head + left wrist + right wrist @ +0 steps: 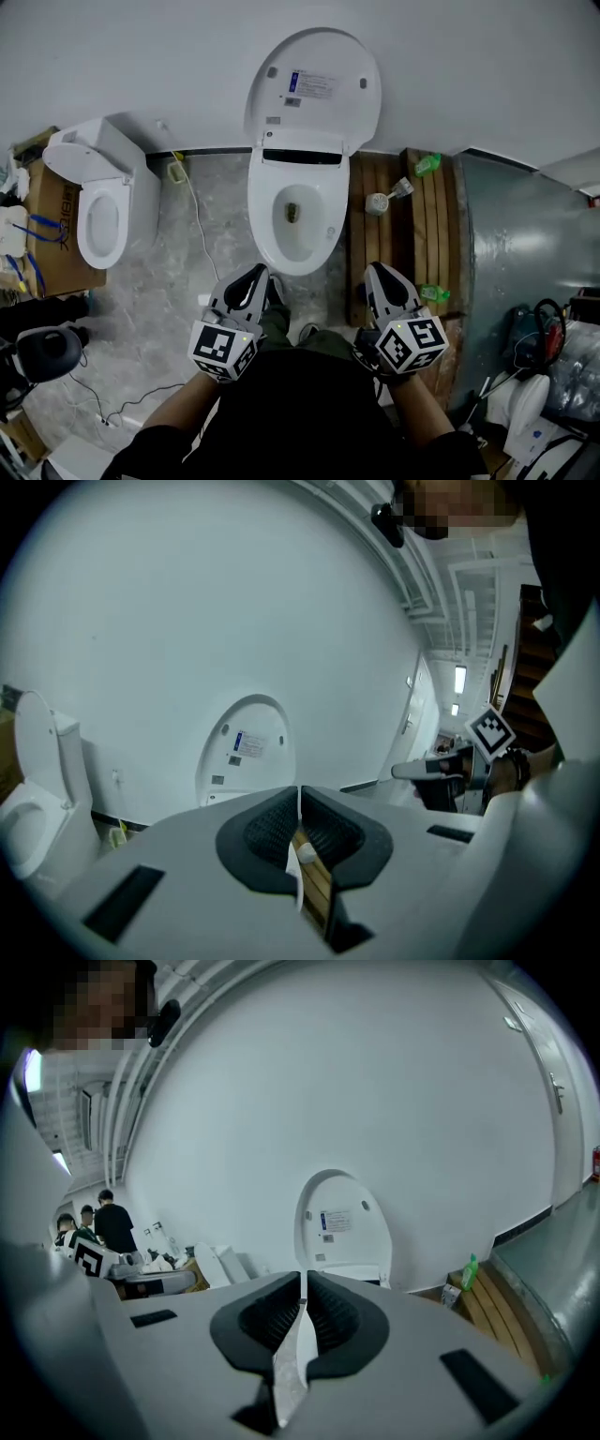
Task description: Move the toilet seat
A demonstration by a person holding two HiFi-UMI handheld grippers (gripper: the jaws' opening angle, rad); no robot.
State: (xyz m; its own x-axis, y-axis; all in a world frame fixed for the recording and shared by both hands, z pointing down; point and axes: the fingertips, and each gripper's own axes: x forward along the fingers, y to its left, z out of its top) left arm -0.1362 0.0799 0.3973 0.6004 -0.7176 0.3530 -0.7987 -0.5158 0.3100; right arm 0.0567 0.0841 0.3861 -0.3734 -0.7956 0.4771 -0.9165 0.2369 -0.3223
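Seat point(262, 211) looks to lie flat on the toilet point(298, 262) as the wide white ring round the bowl's opening, though I cannot tell ring from rim for certain. It sits in the middle of the head view, straight ahead of the person. Behind everything runs the plain white wall point(141, 56), and below it the grey marbled floor point(202, 262). A grey panel point(511, 234) slopes along the right, and between it and the toilet lies a wooden pallet point(427, 234), just beside the toilet. The lid point(313, 89) stands upright against the wall, a solid white oval with a label and two small bumpers on the face turned to the room. A second toilet point(98, 202) stands left of the first and apart from it, its lid up, with a cardboard box point(52, 234) just beside it at the frame's edge. The left gripper point(257, 274) and right gripper point(378, 272) hang low before the person, one on each side of the bowl's front, neither touching it; both point toward the lid. Each has its jaws pressed together with nothing between them. People point(114, 1227) stand far off at the left of the right gripper view. Two green bottles point(427, 165) rest on the pallet, one at the wall end and one at the near end. A thin white cable point(199, 230) trails over the floor between the two toilets.
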